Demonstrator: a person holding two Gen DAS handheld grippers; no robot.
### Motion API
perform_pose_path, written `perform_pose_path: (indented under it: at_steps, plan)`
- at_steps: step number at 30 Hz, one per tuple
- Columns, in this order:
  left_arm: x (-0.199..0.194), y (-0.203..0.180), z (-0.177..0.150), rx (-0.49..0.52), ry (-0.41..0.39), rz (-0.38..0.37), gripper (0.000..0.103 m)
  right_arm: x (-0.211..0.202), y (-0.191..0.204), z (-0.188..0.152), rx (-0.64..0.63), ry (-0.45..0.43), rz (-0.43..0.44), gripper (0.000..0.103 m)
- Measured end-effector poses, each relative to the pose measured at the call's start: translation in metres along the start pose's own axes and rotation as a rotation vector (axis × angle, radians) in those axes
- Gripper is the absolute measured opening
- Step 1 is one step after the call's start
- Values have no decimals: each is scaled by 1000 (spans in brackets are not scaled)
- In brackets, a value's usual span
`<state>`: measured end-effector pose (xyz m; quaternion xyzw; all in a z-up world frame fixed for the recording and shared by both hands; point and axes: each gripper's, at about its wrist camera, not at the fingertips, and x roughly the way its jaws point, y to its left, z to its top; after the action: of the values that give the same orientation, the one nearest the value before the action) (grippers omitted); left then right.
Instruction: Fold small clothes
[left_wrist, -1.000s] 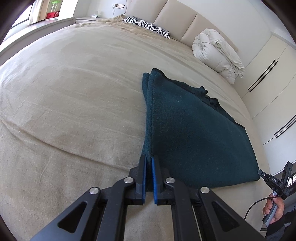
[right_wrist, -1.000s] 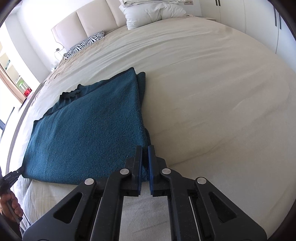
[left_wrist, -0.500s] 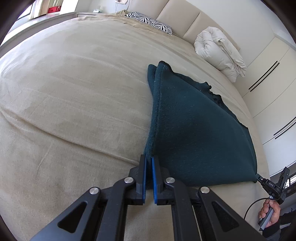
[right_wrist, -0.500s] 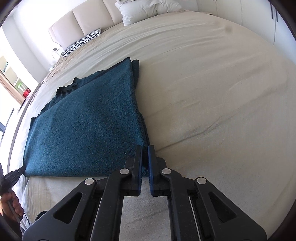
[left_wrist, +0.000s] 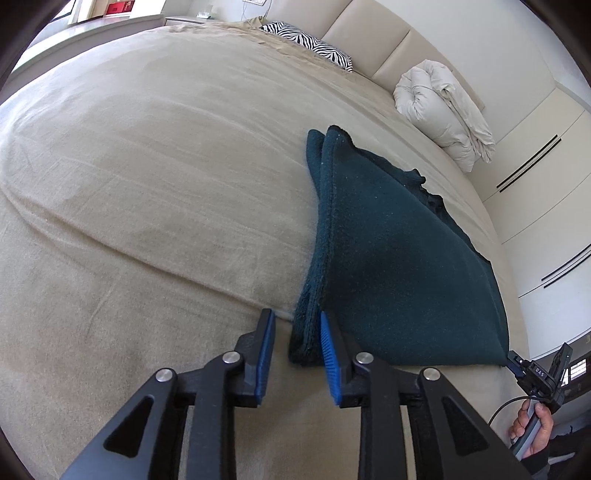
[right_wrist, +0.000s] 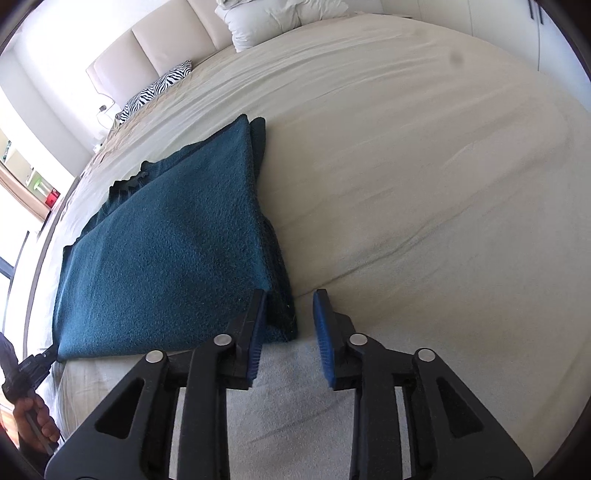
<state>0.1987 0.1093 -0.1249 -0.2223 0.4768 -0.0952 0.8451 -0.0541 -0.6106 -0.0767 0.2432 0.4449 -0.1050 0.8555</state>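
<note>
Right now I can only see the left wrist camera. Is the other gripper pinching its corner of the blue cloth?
Observer: No. The right gripper has its jaws opening. A corner of the blue cloth lies between them, unpinched.
Operator: Does the cloth touch a pad?
Observer: It lies against the pad on the cloth's side. The outer pad stands clear of it, over the bed sheet.
Operator: Anything funny on the bed over there?
Observer: Yes, a small dark spot on the sheet, far beyond the cloth.
</note>
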Motion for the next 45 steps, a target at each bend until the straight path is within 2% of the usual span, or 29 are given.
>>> perform_pose_path:
  at_steps: [2, 4, 6, 10, 17, 21, 23, 27, 28, 30, 31, 33, 35, 37, 40, 42, 44, 45]
  plan:
    - [-12, -3, 4, -11, -45, 7, 37, -17, -5, 3, 50, -53, -1, 55]
    - [-20, -14, 13, 11, -76, 4, 37, -29, -2, 8, 67, -76, 33, 55]
    - [-22, -31, 23, 52, -100, 0, 42, -37, 11, 14, 56, -92, 88, 55]
    - [-10, -70, 42, 126, -122, -26, 49, -31, 60, 28, -23, -93, 201, 55]
    - [44, -117, 71, 218, -82, -44, 49, 36, 144, 61, -71, 4, 348, 55]
    - [71, -127, 89, 234, -81, -23, 49, 87, 173, 89, -30, 59, 384, 55]
    - [86, -128, 98, 244, -89, 6, 50, 110, 177, 103, 13, 71, 374, 55]
    - [121, -110, 116, 220, -66, 64, 52, 157, 162, 121, 70, 97, 343, 51]
    - [128, -103, 118, 214, -70, 70, 52, 164, 150, 124, 106, 95, 364, 49]
    - [133, -94, 121, 206, -96, 46, 52, 173, 127, 130, 171, 80, 379, 30]
    - [134, -92, 123, 202, -103, 34, 52, 175, 114, 132, 199, 66, 381, 27]
    - [137, -88, 126, 192, -115, 15, 52, 177, 90, 136, 251, 29, 397, 14]
    - [141, -83, 128, 174, -119, -8, 51, 176, 71, 138, 275, -10, 375, 7]
    - [141, -79, 129, 159, -124, -27, 51, 175, 56, 139, 320, -44, 399, 6]
    - [141, -77, 129, 152, -122, -44, 51, 172, 38, 140, 402, -95, 361, 6]
    - [137, -78, 130, 144, -110, -36, 50, 167, 37, 142, 437, -83, 309, 7]
    - [123, -85, 126, 155, -95, 22, 47, 146, 56, 141, 363, -75, 265, 14]
    - [112, -90, 118, 164, -100, 20, 48, 132, 72, 138, 303, -77, 290, 15]
